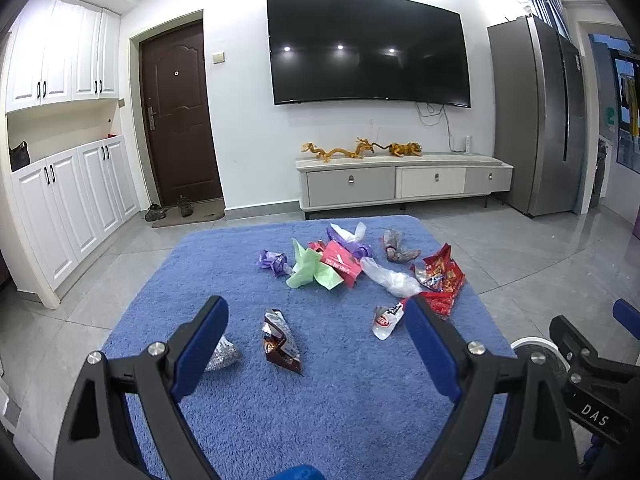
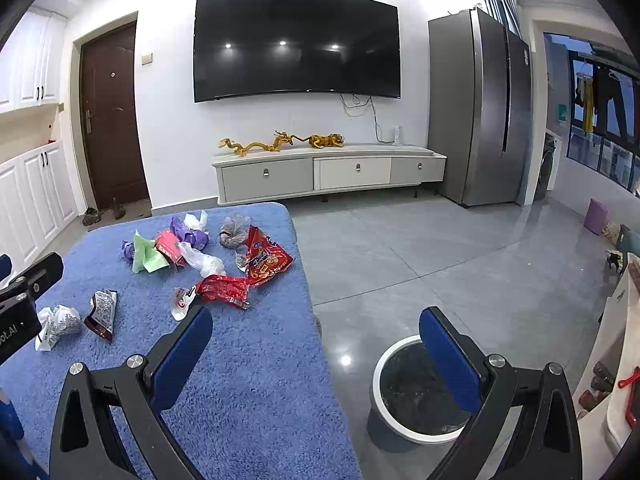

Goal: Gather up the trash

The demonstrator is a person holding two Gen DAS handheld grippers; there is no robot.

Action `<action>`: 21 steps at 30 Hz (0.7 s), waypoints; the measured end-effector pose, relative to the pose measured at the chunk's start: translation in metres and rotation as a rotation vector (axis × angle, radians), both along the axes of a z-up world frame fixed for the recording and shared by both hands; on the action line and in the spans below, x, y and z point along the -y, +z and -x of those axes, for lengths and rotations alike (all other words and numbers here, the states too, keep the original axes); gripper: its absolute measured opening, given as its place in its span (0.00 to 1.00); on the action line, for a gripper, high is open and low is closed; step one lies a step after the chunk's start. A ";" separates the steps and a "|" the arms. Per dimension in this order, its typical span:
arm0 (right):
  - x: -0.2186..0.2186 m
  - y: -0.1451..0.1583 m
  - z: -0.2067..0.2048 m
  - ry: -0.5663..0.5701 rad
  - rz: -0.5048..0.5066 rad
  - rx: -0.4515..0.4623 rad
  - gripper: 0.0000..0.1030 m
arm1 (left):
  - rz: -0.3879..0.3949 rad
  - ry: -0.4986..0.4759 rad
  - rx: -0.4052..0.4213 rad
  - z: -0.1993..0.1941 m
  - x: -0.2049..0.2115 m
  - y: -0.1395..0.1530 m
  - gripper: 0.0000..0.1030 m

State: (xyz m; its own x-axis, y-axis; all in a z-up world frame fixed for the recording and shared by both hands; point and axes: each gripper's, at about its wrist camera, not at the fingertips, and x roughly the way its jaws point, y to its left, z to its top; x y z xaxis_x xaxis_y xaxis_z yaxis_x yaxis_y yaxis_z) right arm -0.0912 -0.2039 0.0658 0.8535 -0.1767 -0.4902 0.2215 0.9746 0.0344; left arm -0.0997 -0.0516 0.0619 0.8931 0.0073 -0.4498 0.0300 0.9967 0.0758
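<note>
Here, the left gripper (image 1: 316, 312) hung above the near part of a blue rug-covered table (image 1: 248, 408), jaws spread wide and holding nothing. Between its blue fingers (image 1: 200, 344) lay a brown-and-silver snack wrapper (image 1: 280, 340), with a crumpled silver wrapper (image 1: 224, 354) just beside the left finger, partly hidden behind it. A white sachet with red print (image 1: 385, 319) lay near the right finger.

Farther back, the trash sat in a loose cluster: a purple wrapper (image 1: 273, 261), a green crumpled sheet (image 1: 311, 272) touching a red carton (image 1: 340, 263), a clear plastic bag (image 1: 390, 278), and a red snack bag (image 1: 442, 276) at the table's right edge. A greyish crumpled packet (image 1: 394, 246) lay behind it; its material could not be told with certainty.

The right gripper (image 2: 316, 328) was likewise wide open and empty, poised over the table's right edge. Below it on the grey floor (image 2: 420, 248) stood a round white-rimmed bin (image 2: 380, 364) with a dark interior, partly hidden by the right finger and well apart from the clustered trash.
</note>
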 end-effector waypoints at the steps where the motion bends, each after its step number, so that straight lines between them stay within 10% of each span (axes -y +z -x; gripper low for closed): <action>1: 0.000 -0.001 0.000 0.003 -0.004 0.001 1.00 | 0.001 -0.001 -0.001 -0.001 0.000 0.000 0.87; 21: 0.011 0.011 0.002 -0.049 0.025 0.064 1.00 | 0.017 0.071 0.044 -0.010 -0.024 -0.005 0.87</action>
State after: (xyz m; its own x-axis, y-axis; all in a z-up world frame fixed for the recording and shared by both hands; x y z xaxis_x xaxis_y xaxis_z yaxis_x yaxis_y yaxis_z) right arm -0.0933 -0.2147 0.0764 0.8729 -0.2302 -0.4302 0.2669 0.9634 0.0261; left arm -0.0899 -0.0278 0.0573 0.9093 0.0644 -0.4110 -0.0441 0.9973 0.0587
